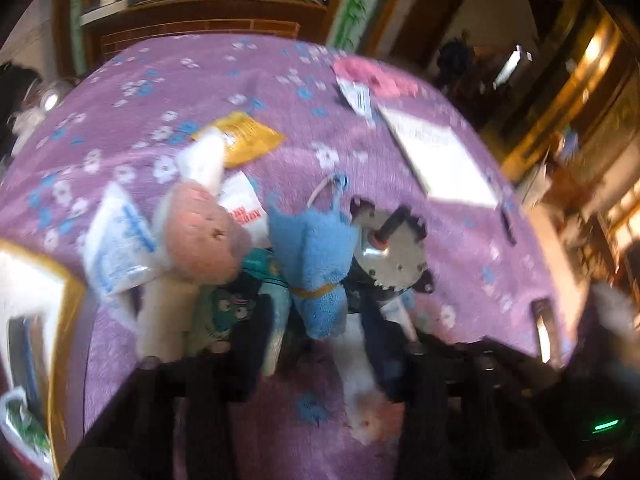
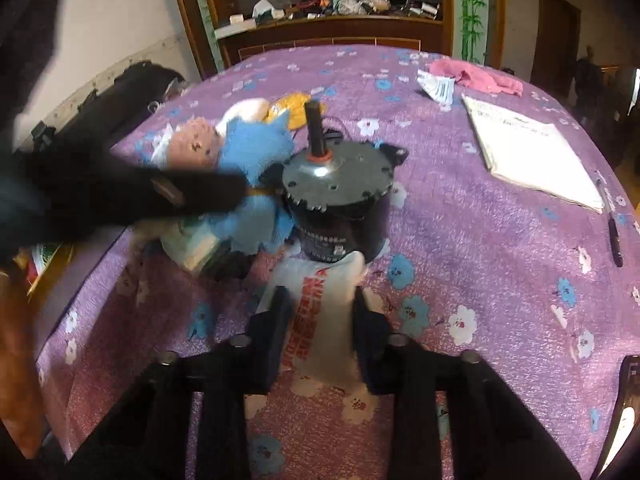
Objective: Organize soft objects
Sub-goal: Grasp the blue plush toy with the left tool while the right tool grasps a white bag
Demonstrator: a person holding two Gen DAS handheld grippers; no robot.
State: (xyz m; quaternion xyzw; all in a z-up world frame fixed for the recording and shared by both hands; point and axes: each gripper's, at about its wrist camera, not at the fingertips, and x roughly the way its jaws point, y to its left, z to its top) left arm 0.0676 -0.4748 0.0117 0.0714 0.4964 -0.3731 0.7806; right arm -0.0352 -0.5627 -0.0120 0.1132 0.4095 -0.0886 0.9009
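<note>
A blue plush (image 1: 320, 264) (image 2: 252, 152) and a pink-faced white plush (image 1: 196, 240) (image 2: 196, 142) sit in a heap on the purple floral cloth (image 1: 240, 80) (image 2: 480, 260). My left gripper (image 1: 320, 344) reaches into the heap, its fingers wide apart either side of the blue plush, over a teal cartoon pouch (image 1: 232, 312); it shows as a dark arm in the right wrist view (image 2: 224, 192). My right gripper (image 2: 322, 320) is shut on a white packet with red print (image 2: 320, 304).
A black electric motor (image 2: 336, 196) (image 1: 388, 252) stands right of the heap. A yellow packet (image 1: 248, 140), a pink cloth (image 2: 476, 76), a paper booklet (image 2: 528, 152) and a pen (image 2: 614, 236) lie on the cloth. A cluttered wooden shelf (image 2: 328, 20) is behind.
</note>
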